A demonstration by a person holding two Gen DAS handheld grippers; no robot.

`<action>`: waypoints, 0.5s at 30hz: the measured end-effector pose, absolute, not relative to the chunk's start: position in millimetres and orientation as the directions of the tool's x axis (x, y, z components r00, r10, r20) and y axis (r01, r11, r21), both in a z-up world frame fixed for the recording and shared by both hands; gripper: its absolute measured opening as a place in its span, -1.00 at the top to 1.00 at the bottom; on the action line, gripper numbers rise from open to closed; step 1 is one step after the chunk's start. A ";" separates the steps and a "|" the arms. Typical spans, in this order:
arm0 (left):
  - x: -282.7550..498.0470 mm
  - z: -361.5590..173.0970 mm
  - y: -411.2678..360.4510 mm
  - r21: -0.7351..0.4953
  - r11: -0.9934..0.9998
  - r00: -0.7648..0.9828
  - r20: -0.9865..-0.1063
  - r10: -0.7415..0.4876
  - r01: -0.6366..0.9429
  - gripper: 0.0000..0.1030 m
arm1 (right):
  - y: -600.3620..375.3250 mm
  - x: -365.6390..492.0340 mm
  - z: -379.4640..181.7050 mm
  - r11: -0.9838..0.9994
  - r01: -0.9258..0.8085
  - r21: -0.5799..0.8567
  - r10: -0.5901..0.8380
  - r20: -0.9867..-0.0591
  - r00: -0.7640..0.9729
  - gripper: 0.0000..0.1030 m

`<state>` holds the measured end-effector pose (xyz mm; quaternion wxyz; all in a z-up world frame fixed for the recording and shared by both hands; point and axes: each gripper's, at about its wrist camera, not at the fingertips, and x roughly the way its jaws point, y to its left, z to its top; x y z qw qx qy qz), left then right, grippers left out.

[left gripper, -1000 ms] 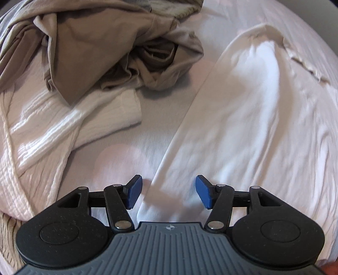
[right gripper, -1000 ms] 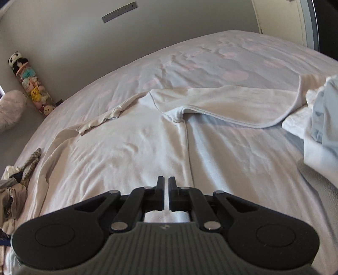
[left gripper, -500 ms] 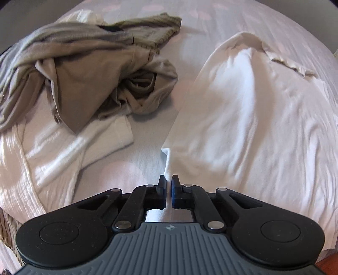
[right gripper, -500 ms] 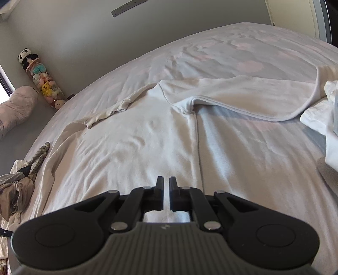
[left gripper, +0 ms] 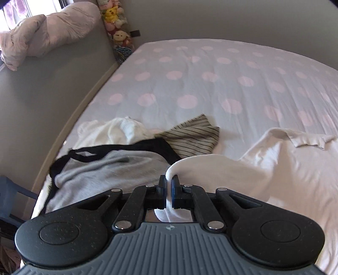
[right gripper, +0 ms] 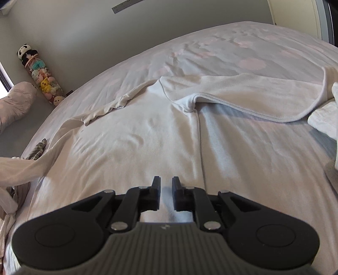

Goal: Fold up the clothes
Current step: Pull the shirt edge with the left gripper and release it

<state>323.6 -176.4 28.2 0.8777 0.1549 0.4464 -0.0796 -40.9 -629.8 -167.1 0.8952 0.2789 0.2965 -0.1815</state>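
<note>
**White top gets lifted by one corner**

Pale sheet with pink dots covers the big bed (left gripper: 211, 84), which fills most of both views. A grey wall (left gripper: 211, 19) stands behind it.

The white top (right gripper: 131, 143) is the next biggest thing. It lies spread out flat on the bed in front of the right gripper. One sleeve (right gripper: 243, 99) is folded across the top part of it. Its neck opening (right gripper: 105, 107) lies toward the left in the right wrist view.

The left gripper (left gripper: 169, 186) has its jaws pinched tight on a bit of the white top. The cloth sticks out above the jaws and hangs down below them too. From there the cloth stretches off to the right, raised off the bed.

The right gripper (right gripper: 166, 186) sits low, just over the near edge of the white top. Its jaws are a little way apart, with white cloth showing in the gap. I cannot tell if they are pinching it.

A heap of other clothes lies to the left of the left gripper: a grey garment (left gripper: 101, 169) with a black trim, a white crumpled one (left gripper: 118, 131), and a striped piece (left gripper: 194, 137) behind them.

A pink pillow (left gripper: 48, 31) rests on the grey headboard (left gripper: 52, 88). Small stuffed toys (right gripper: 44, 78) are stacked in a tall clear tube by the wall.
</note>
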 end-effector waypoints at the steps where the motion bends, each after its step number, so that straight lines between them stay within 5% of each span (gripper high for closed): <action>1: 333.8 26.0 -172.4 0.215 0.942 0.592 -0.806 0.021 0.259 0.96 | -630.5 -39.5 -167.4 0.780 0.487 0.393 -0.160 -0.628 0.762 0.72; 9: 397.8 -30.1 -160.3 0.338 0.927 0.567 -0.801 0.193 0.162 0.95 | -630.3 -24.4 -174.4 0.816 0.425 0.391 -0.128 -0.596 0.793 0.72; 15: 395.0 -55.8 -185.0 0.371 0.898 0.573 -0.799 0.180 0.235 0.57 | -632.2 -15.3 -179.4 0.832 0.401 0.384 -0.119 -0.583 0.804 0.68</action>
